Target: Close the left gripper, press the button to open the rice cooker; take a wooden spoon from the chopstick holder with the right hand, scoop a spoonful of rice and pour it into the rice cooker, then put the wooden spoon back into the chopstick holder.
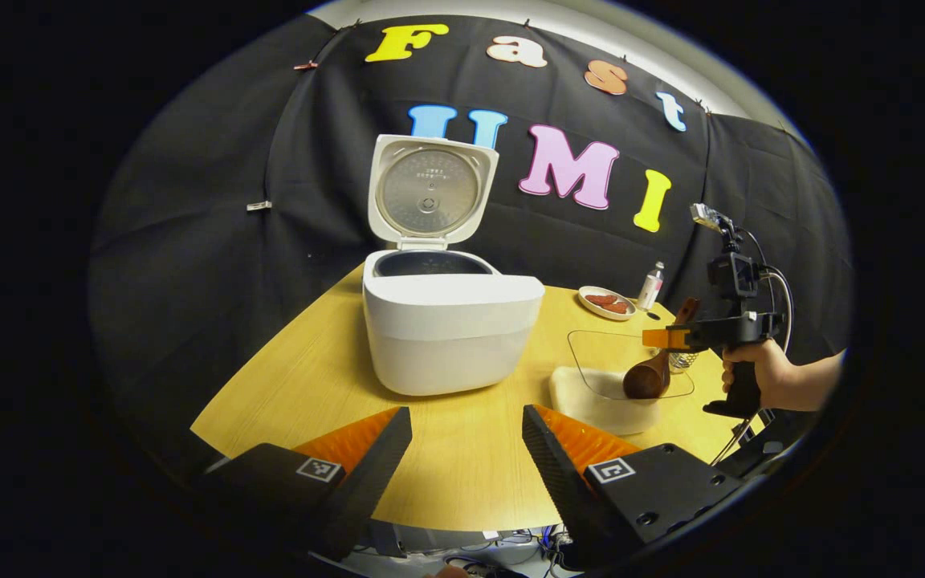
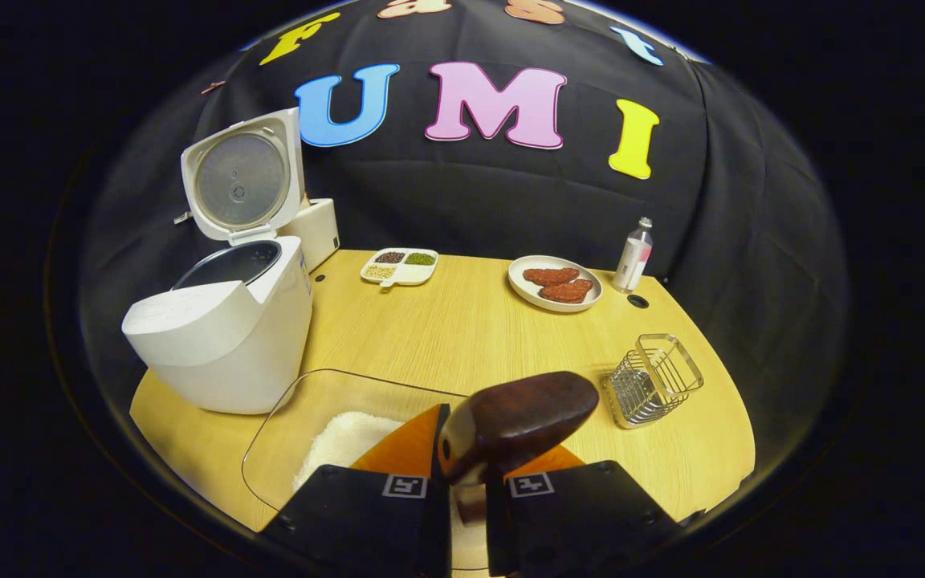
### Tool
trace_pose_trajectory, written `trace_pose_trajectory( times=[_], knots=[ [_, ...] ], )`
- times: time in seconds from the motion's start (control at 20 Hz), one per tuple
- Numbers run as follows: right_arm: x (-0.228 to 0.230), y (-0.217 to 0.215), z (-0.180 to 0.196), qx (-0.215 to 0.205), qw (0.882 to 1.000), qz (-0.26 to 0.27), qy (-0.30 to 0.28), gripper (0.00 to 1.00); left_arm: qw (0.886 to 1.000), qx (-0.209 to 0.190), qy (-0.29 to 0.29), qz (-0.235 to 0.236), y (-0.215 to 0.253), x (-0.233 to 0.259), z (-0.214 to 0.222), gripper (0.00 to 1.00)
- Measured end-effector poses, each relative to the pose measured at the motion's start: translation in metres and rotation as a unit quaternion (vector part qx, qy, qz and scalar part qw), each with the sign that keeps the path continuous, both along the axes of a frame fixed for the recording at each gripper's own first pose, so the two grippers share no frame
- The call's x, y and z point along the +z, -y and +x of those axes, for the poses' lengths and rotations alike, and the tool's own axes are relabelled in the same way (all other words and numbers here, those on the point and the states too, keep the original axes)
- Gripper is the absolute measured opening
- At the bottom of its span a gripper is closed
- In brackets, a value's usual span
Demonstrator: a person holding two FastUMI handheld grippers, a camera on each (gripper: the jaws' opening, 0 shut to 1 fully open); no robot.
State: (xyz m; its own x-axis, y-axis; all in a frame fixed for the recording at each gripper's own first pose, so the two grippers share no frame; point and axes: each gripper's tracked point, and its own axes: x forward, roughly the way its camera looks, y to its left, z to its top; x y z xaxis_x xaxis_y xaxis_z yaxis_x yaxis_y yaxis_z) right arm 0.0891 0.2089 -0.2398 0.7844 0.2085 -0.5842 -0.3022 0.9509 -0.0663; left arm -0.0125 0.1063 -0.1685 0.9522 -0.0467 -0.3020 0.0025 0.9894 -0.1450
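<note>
We are holding the dark brown wooden spoon [image 2: 515, 421] by its handle, pinched between the right tongs [image 2: 462, 482], with its bowl hovering over the clear glass dish of white rice [image 2: 334, 441]; the scoop seems to be the step in hand. To do it well, we are wanting to tip the bowl down into the heap, push forward and level it before lifting, so no grains spill on the pale wooden bench [image 2: 462, 329] on the way to the white rice cooker [image 2: 222, 337], which is standing just beside the dish with its lid up and its dark inner pot exposed. The left tongs [image 1: 466, 457] are spread and idle, holding nothing. The wire chopstick holder [image 2: 654, 379] is sitting near the dish, upright.
</note>
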Motion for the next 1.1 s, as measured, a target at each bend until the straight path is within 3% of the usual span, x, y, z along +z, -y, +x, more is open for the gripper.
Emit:
trace_pose_trajectory(
  times=[0.3, 0.6, 0.95, 1.1],
  knots=[
    [-0.018, -0.024, -0.038, -0.024, 0.998, 0.043, -0.046, 0.17, 1.000, 0.016, 0.001, -0.008, -0.013, 0.000, 0.005, 0.96],
    [-0.023, -0.044, -0.047, -0.061, 0.990, 0.089, -0.089, 0.17, 1.000, 0.007, -0.009, -0.011, -0.009, -0.005, 0.007, 0.96],
    [-0.022, -0.062, -0.049, -0.102, 0.971, 0.162, -0.146, 0.17, 1.000, -0.003, -0.009, -0.003, -0.002, -0.002, 0.002, 0.96],
    [-0.022, -0.064, -0.051, -0.126, 0.955, 0.204, -0.175, 0.18, 1.000, -0.004, -0.009, 0.002, -0.003, -0.001, 0.004, 0.96]
  ],
)
